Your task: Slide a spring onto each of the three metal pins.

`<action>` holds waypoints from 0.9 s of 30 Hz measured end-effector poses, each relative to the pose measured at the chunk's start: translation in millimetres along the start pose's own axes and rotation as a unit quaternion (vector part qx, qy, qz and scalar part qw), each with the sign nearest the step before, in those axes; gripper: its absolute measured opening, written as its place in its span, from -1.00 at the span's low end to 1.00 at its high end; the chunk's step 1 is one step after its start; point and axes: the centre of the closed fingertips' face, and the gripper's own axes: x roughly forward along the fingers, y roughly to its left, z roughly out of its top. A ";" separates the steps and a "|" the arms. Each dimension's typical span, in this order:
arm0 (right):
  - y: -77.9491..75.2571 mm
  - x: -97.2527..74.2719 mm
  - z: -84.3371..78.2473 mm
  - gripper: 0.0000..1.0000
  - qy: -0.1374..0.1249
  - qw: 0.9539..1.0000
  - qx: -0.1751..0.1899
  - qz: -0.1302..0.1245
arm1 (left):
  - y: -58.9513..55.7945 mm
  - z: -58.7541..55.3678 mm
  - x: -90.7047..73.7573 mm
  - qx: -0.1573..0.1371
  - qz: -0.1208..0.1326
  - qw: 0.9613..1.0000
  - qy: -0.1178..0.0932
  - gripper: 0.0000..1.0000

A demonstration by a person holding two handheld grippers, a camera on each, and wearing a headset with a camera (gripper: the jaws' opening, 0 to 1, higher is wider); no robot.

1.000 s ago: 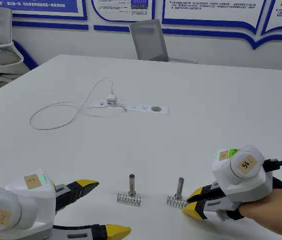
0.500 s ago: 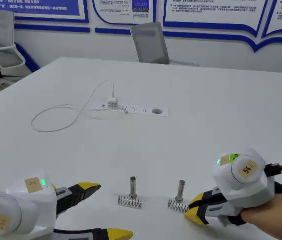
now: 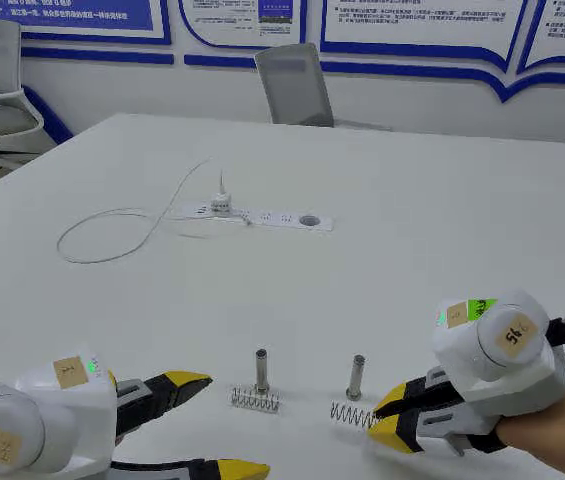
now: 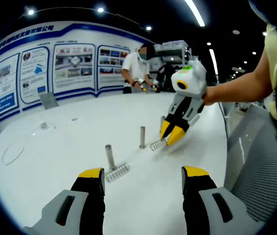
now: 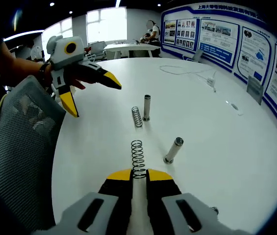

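**Step in hand:** as we judge it, the pick-up of the first spring. Neither pin we see wears a spring.

**Landmark:** right pin (image 3: pixel 357 375), upright on the white table (image 3: pixel 442 260).

**Right gripper** (image 3: pixel 387 417): jaws clenched on one end of the held spring (image 5: pixel 138 155). The spring lies just beside the right pin's foot, on our side, with its free end pointing a little left of the pin. We cannot tell whether it is clear of the table.

**Left gripper** (image 3: pixel 212 425): jaws released and wide apart, grasping nothing. It is well to the left of the right pin, on our side.

**Left pin** (image 3: pixel 261 368): upright, near the right pin and to its left.

**Loose spring** (image 3: pixel 255 400): lies flat, about as far left of the right pin as the left pin is, on our side.

**Next move, our judgement:** lift the held spring, tip it upright, centre its free end over the top of the right pin and let it slide down. The fit looks close, so the alignment needs care.

**Count**
- Pins: two. The task names three, but we find two.
- Springs: two.
- Grippers: two.
- Power strip (image 3: pixel 262 215): one, well beyond the right pin.
- Cable (image 3: pixel 112 225): one, beyond the right pin and to its left.
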 end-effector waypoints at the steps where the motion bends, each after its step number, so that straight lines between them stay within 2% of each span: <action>1: 2.1 -1.5 1.7 -0.77 0.001 1.000 -0.005 0.002 | -1.7 0.0 1.8 0.002 -0.004 1.000 0.001 0.29; 17: 24.4 -6.5 18.2 -0.77 0.006 0.998 -0.048 0.035 | -23.1 0.7 21.3 0.033 -0.052 0.998 0.017 0.16; 27: 31.3 -8.6 25.5 -0.77 0.005 0.997 -0.065 0.047 | -31.3 9.3 31.1 0.050 -0.075 0.996 0.014 0.03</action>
